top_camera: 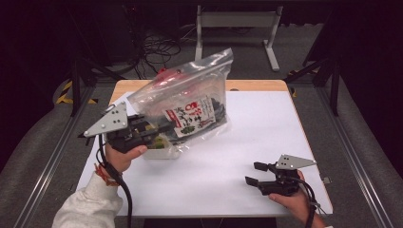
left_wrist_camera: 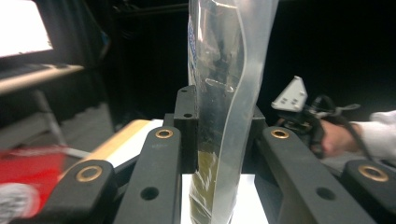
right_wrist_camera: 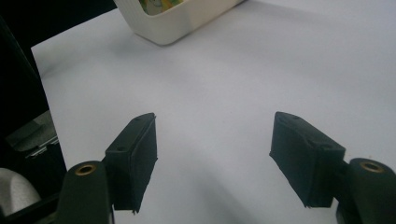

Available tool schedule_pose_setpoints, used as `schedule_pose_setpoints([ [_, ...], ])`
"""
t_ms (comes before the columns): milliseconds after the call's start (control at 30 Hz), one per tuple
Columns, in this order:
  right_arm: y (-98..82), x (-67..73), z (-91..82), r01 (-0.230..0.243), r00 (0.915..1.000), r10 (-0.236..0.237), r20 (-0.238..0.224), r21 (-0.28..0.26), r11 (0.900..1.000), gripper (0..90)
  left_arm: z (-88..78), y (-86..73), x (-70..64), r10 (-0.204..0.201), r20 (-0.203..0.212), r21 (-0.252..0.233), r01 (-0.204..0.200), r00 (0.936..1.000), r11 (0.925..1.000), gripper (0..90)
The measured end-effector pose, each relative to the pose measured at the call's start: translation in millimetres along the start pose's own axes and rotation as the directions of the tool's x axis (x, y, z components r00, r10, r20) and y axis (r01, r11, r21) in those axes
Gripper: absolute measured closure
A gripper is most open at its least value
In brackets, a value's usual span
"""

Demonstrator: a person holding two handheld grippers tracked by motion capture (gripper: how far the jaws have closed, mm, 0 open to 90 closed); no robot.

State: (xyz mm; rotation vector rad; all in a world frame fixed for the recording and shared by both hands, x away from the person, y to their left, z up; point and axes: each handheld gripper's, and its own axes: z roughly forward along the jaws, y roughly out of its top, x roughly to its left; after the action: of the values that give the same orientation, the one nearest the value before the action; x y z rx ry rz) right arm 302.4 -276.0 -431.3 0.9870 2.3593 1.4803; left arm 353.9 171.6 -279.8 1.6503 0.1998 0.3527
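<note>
We log: left gripper (top_camera: pixel 159 130) at nine o'clock, clamped on clear bag (top_camera: pixel 190 102); right gripper (top_camera: pixel 255 173) at five o'clock, spread, empty.

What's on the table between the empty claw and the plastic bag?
Nothing. In the high view, only bare white table lies between the open right gripper and the plastic bag in the left gripper.

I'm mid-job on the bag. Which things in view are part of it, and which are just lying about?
In the job:
clear zip bag, clamped in the left gripper
printed packet inside it
right gripper, open over the white table

Lying about:
white container
floor cables
</note>
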Motion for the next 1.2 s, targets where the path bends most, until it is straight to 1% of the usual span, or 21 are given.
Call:
schedule_pose_setpoints([
  [67,-1.1,0.4,2.5,0.000,1.0000,0.000,-0.002,0.009,1.000,31.7,-7.0,5.7,7.7,0.006,-0.044,-0.002,-0.006,0.9990,1.0000,76.5],
  [133,-1.9,1.2,3.7,0.001,1.0000,-0.001,-0.005,0.013,1.000,31.7,-11.0,8.8,13.6,0.003,-0.062,-0.004,-0.004,0.9981,1.0000,76.5],
  [200,-2.9,1.7,4.9,0.002,1.0000,-0.002,-0.005,0.018,1.000,31.6,-15.4,11.9,19.7,0.010,-0.100,-0.014,-0.011,0.9950,0.9998,76.5],
  [267,-3.6,1.8,5.4,-0.004,1.0000,0.004,-0.008,0.019,1.000,31.6,-20.4,15.4,25.8,0.010,-0.122,-0.020,-0.013,0.9925,0.9997,76.5],
  [333,-4.1,1.8,6.0,-0.003,1.0000,0.003,-0.006,0.021,1.000,31.4,-26.3,18.7,32.0,0.009,-0.153,-0.023,-0.013,0.9883,0.9996,76.5],
  [400,-4.8,1.6,6.6,-0.008,0.9999,0.008,-0.006,0.022,1.000,31.1,-31.3,19.7,39.2,0.020,-0.188,-0.009,-0.022,0.9820,0.9997,76.5],
  [467,-5.3,1.4,7.4,-0.006,1.0000,0.006,-0.007,0.025,1.000,30.6,-36.3,19.5,46.9,0.016,-0.218,0.003,-0.016,0.9759,0.9999,76.5],
  [533,-5.7,1.7,8.3,-0.007,0.9999,0.007,-0.008,0.026,1.000,30.5,-42.6,18.6,55.8,-0.002,-0.235,-0.006,0.001,0.9719,1.0000,76.5],
  [567,-5.9,2.0,8.9,-0.004,1.0000,0.004,-0.007,0.029,1.000,30.5,-45.9,17.8,59.9,-0.007,-0.250,-0.009,0.005,0.9683,0.9999,76.4],
  [600,-5.9,2.1,9.1,-0.004,0.9999,0.004,-0.009,0.030,1.000,30.5,-48.6,17.0,63.0,0.002,-0.261,-0.003,-0.003,0.9652,1.0000,76.4],
  [633,-5.9,2.2,9.2,-0.004,0.9999,0.005,-0.010,0.030,1.000,30.4,-53.1,15.8,68.6,-0.008,-0.270,-0.009,0.006,0.9627,0.9999,76.4],
  [667,-5.9,2.2,9.2,-0.004,0.9999,0.005,-0.010,0.030,1.000,30.4,-53.1,15.8,68.6,-0.008,-0.270,-0.009,0.006,0.9627,0.9999,76.4],
  [700,-6.0,2.4,9.5,-0.006,1.0000,0.006,-0.007,0.031,1.000,30.4,-56.3,14.8,72.8,-0.021,-0.270,-0.019,0.017,0.9627,0.9997,76.4],
  [767,-6.9,2.2,10.7,-0.008,0.9999,0.009,-0.009,0.036,0.999,30.3,-61.9,11.7,79.6,-0.026,-0.292,-0.010,0.024,0.9562,0.9997,76.3],
  [833,-7.5,2.7,12.1,-0.008,0.9999,0.009,-0.012,0.044,0.999,30.2,-65.6,7.4,84.5,-0.028,-0.299,-0.007,0.027,0.9539,0.9996,76.3],
  [900,-7.6,3.7,12.5,-0.004,0.9999,0.005,-0.014,0.047,0.999,30.0,-72.8,1.5,91.9,-0.084,-0.288,-0.062,0.069,0.9540,0.9957,76.3],
  [967,-7.5,3.7,12.5,-0.005,0.9999,0.005,-0.012,0.046,0.999,30.0,-76.7,-1.6,95.0,-0.112,-0.292,-0.095,0.088,0.9497,0.9916,76.2],
  [1033,-7.7,3.5,12.5,-0.008,0.9999,0.009,-0.013,0.045,0.999,30.0,-81.6,-5.3,98.7,-0.145,-0.295,-0.144,0.106,0.9445,0.9839,76.2],
  [1067,-8.0,3.4,12.8,-0.009,0.9999,0.009,-0.012,0.045,0.999,30.0,-85.3,-6.9,100.6,-0.168,-0.292,-0.181,0.118,0.9416,0.9764,76.2],
  [1133,-9.2,3.1,14.0,-0.010,0.9998,0.011,-0.016,0.055,0.998,30.1,-90.5,-6.9,102.5,-0.184,-0.289,-0.211,0.125,0.9395,0.9694,76.2],
  [1200,-10.0,3.2,15.4,-0.011,0.9998,0.012,-0.017,0.060,0.998,30.0,-94.0,-4.2,102.8,-0.179,-0.298,-0.217,0.117,0.9374,0.9692,76.2],
])
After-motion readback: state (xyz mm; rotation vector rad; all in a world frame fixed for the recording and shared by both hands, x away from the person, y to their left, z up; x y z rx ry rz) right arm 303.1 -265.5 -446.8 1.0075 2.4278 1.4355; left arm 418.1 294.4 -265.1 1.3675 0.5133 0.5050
